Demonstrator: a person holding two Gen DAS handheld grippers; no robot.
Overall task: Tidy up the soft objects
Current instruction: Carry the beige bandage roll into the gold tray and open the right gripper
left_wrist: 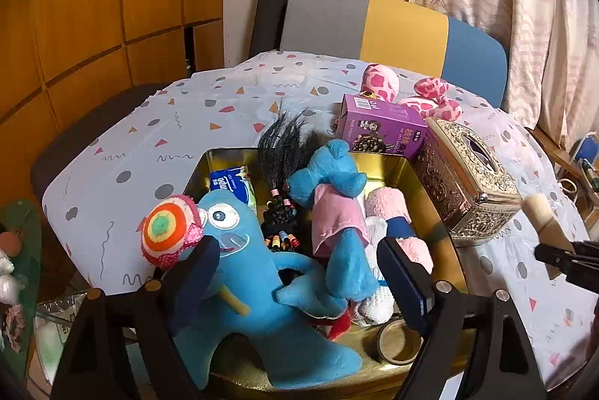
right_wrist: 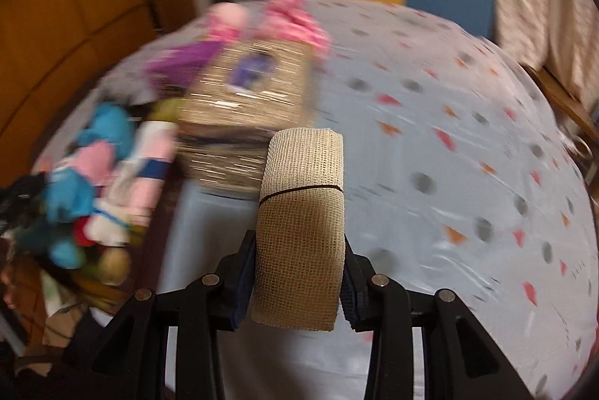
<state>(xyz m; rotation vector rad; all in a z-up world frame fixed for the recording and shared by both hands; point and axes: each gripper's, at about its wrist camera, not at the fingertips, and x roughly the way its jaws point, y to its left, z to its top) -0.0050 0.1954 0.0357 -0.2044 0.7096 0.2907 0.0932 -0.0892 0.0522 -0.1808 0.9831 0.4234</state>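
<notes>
1. Patterned tablecloth (right_wrist: 430, 145) covers the whole table, with a striped chair back (left_wrist: 393, 33) behind it and wood panelling off to one side.
2. Beside the gold tissue box (left_wrist: 464, 182), on its left, sits the gold tin (left_wrist: 397, 164), already crowded with soft toys: a big blue plush (left_wrist: 254, 272), a smaller blue doll in a pink dress (left_wrist: 333, 212), rolled pink towels (left_wrist: 389, 209).
3. The right gripper (right_wrist: 299, 272) has its fingers pinched on a beige gauze roll (right_wrist: 301, 220), held over bare cloth to the right of the tissue box.
4. That roll looks light, squashy and grippy-textured; a hold across its flat sides, as now, seems sound, and it should not slip.
5. The left gripper (left_wrist: 299, 272) hovers spread wide over the tin, straddling the big blue plush without closing on it.
6. Open room lies right of the tissue box; the tin itself is nearly full, so its metal rim and the box's hard corner are, I'd guess, the snags.
7. A pink spotted plush (left_wrist: 411, 93) waits behind the tissue box, beyond a purple carton (left_wrist: 382, 126).
</notes>
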